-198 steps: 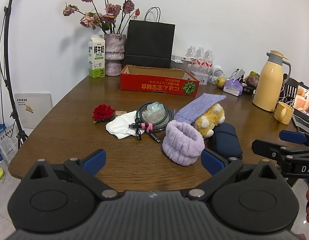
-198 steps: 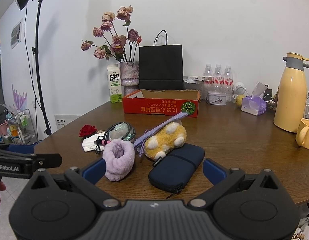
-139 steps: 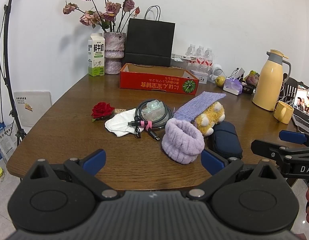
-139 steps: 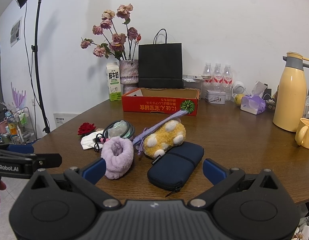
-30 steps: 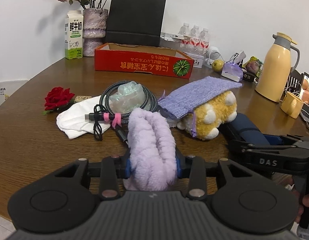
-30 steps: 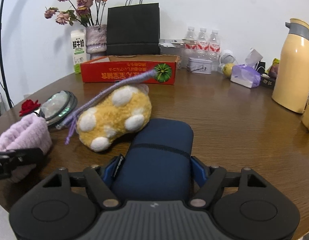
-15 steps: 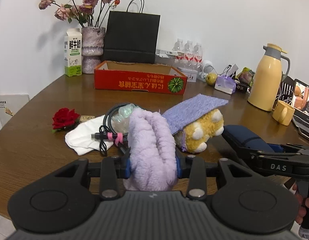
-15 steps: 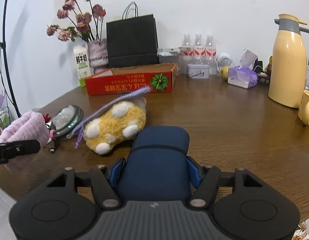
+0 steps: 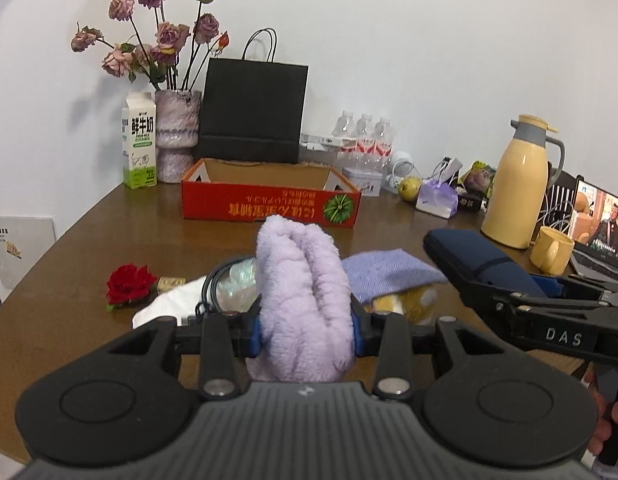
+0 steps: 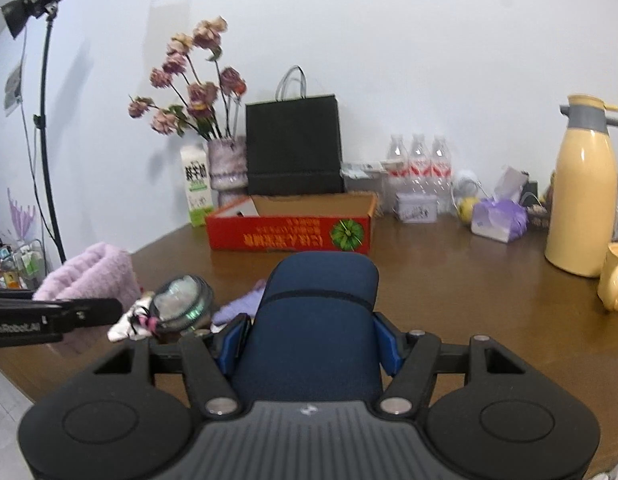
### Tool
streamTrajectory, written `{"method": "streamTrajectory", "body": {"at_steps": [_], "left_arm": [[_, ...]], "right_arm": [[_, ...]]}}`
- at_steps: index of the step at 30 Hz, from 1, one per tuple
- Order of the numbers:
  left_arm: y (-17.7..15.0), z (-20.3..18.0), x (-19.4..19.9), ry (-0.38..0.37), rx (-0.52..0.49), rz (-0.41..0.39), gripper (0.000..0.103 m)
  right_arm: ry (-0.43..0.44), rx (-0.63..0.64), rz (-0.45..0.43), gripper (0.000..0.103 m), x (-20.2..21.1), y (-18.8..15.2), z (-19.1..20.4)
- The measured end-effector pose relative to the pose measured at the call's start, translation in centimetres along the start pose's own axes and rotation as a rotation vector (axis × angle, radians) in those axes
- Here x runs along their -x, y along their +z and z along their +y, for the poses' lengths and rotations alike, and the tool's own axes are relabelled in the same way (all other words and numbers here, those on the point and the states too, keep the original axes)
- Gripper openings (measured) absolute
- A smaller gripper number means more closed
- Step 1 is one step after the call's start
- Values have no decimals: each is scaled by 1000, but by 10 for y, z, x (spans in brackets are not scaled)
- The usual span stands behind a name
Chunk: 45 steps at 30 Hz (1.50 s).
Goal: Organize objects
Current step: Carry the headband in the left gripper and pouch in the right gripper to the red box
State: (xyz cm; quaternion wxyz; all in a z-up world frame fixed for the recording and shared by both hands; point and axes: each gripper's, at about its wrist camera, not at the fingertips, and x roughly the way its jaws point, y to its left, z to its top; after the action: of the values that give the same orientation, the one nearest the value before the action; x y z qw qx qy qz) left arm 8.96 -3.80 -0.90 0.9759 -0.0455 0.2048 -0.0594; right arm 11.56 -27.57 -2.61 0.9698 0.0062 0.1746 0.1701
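Note:
My left gripper [image 9: 305,330] is shut on a fluffy lilac headband [image 9: 301,300], held above the table. My right gripper [image 10: 309,342] is shut on a dark blue zip pouch [image 10: 321,312], also lifted; that pouch [image 9: 469,252] shows at the right of the left wrist view. An open red cardboard box [image 9: 269,196] stands farther back on the table, beyond both grippers. Left on the wooden table [image 9: 89,240] are a red rose [image 9: 129,282], a white cloth [image 9: 169,304], a coiled cable [image 10: 185,300], a lilac knitted bag [image 9: 389,274] and a yellow plush toy [image 9: 405,300], partly hidden behind the headband.
Behind the box stand a black paper bag [image 9: 253,112], a vase of dried roses [image 9: 177,140] and a milk carton [image 9: 139,152]. Water bottles [image 10: 419,160], a yellow thermos [image 10: 581,192], a yellow mug [image 10: 615,284] and a laptop [image 9: 601,228] crowd the right side.
Both grippers closed on their items and lifted them off the table: the left raised the headband, the right raised the blue pouch. The red box now sits lower and more centred in both views.

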Motion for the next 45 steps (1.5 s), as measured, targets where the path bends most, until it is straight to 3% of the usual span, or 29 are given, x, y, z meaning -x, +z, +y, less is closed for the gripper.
{"method": "streamTrajectory", "body": {"at_steps": [15, 45], "left_arm": [[46, 9, -26, 34, 11, -47, 39], [128, 44, -141, 77, 104, 4, 39]], "right_arm": [[55, 25, -62, 63, -32, 41, 19], [111, 2, -58, 63, -154, 115, 15]]}}
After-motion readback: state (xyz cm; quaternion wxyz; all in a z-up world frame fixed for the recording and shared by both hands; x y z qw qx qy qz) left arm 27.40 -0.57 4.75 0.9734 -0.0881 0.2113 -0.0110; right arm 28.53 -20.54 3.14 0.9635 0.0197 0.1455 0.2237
